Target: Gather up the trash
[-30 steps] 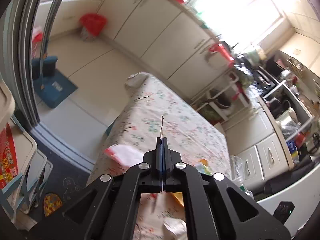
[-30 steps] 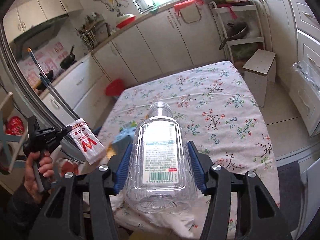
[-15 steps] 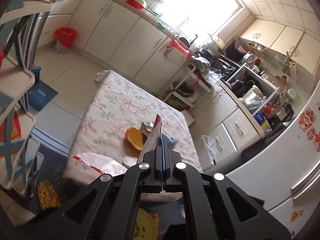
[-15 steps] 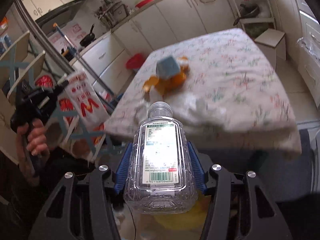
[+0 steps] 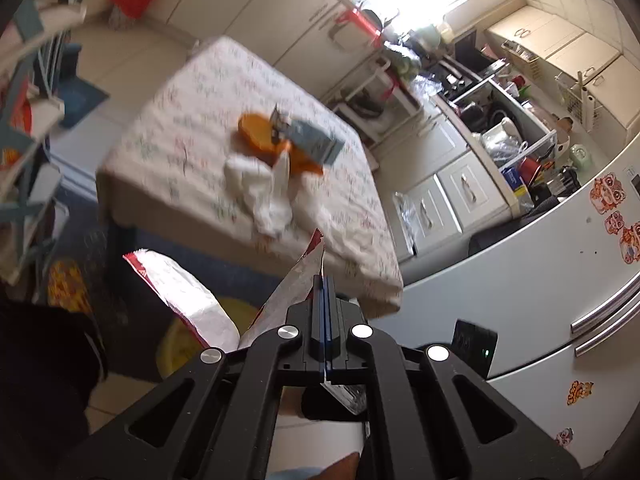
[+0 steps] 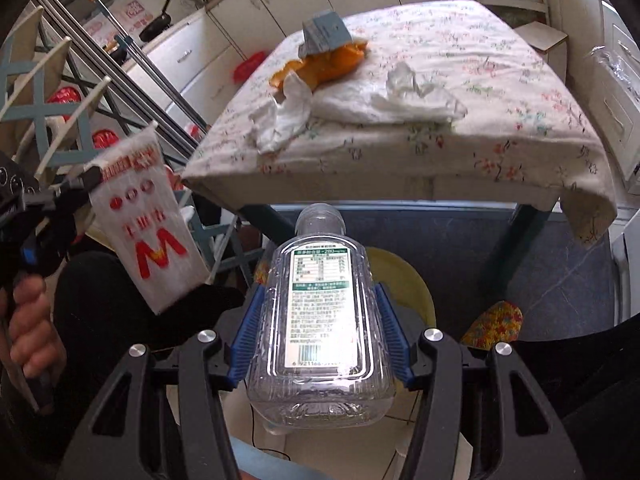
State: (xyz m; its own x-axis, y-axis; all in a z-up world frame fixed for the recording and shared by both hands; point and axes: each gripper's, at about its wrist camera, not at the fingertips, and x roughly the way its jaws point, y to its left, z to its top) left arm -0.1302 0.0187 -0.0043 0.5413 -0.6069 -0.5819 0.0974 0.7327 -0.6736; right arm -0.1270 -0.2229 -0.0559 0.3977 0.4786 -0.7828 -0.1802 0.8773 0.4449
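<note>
Below the table (image 6: 400, 168) edge sits a yellow bin (image 6: 404, 276). The right gripper (image 6: 318, 344) clamps a clear bottle (image 6: 320, 320) above it; the left gripper (image 5: 325, 304) pinches a snack wrapper (image 6: 148, 220) nearby. The carrying step seems finished; next, release both over the bin.

The right gripper (image 6: 320, 344) clamps a clear bottle (image 6: 320, 320) above a yellow bin (image 6: 404, 280), before the table (image 6: 440, 136).
</note>
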